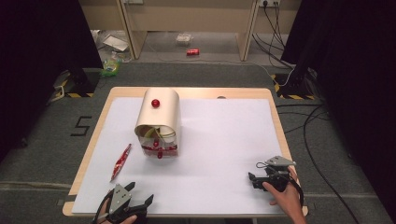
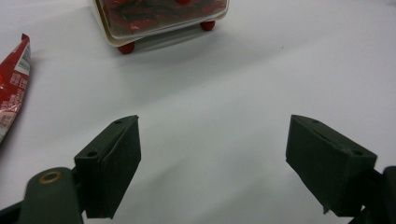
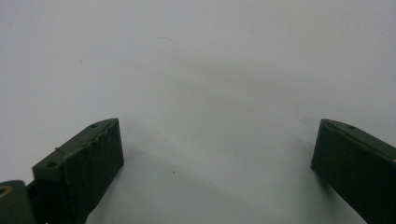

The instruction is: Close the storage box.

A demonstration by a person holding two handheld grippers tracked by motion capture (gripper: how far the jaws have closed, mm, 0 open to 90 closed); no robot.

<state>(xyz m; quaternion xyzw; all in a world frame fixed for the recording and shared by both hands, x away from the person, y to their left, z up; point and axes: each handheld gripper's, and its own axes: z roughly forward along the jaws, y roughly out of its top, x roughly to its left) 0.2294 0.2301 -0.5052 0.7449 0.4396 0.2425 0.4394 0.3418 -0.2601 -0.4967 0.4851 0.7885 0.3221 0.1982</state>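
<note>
left gripper (image 1: 140,196) and right gripper (image 1: 254,171) both agape, empty. nearest item: flat red foil sachet (image 1: 121,161), judged light, crinkly, slippery; pinch mid-length across its width.

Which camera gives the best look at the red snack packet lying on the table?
The high view: it shows the whole red snack packet lying flat on the white sheet, left of the cream box. The left gripper view catches one end of the packet at its left edge, close enough to show print. The right gripper view looks at bare white sheet.
</note>
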